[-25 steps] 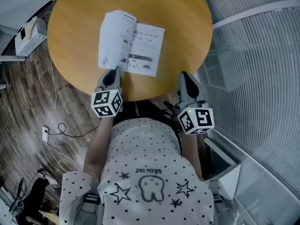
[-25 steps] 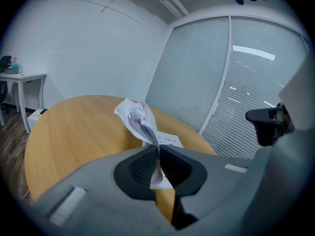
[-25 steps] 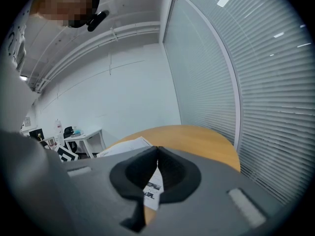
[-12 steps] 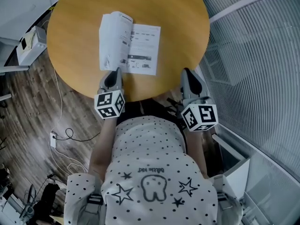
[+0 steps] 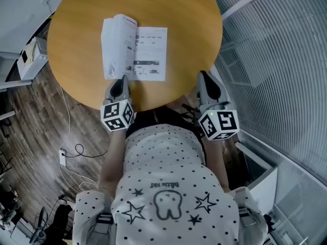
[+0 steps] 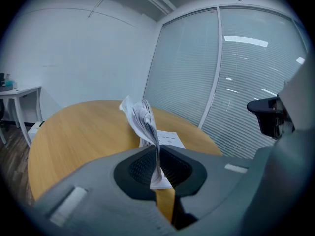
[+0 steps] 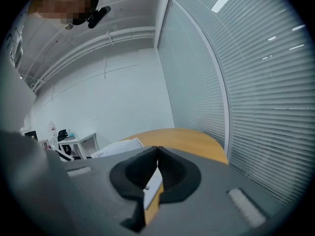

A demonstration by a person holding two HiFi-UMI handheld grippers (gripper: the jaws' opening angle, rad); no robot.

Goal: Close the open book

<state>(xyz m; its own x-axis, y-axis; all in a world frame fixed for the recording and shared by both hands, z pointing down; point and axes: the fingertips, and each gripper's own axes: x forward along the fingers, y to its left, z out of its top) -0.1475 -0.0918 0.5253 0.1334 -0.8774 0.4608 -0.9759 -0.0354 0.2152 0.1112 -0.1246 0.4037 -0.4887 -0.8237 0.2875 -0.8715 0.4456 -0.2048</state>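
An open white book [image 5: 148, 52] lies on the round wooden table [image 5: 168, 9], its right page flat and its left pages [image 5: 115, 47] bunched and raised. My left gripper [image 5: 121, 79] is at the book's near edge. In the left gripper view that gripper [image 6: 156, 154] is shut on a thin sheaf of those pages [image 6: 142, 119], which stand up between the pads. My right gripper [image 5: 203, 78] hovers at the table's near right edge, apart from the book. Its jaws [image 7: 157, 154] are shut with nothing in them, and the book [image 7: 118, 149] shows beyond them.
Slatted window blinds [image 5: 271, 45] curve round the table's right side. A white desk with a box [image 5: 30, 45] stands at the left, and cables [image 5: 66, 147] lie on the wooden floor. The person's dotted shirt [image 5: 163, 188] fills the near foreground.
The book has turned a little and now lies squarer to me, with the left gripper still at its near edge. The right gripper has crept slightly forward along the table's edge.
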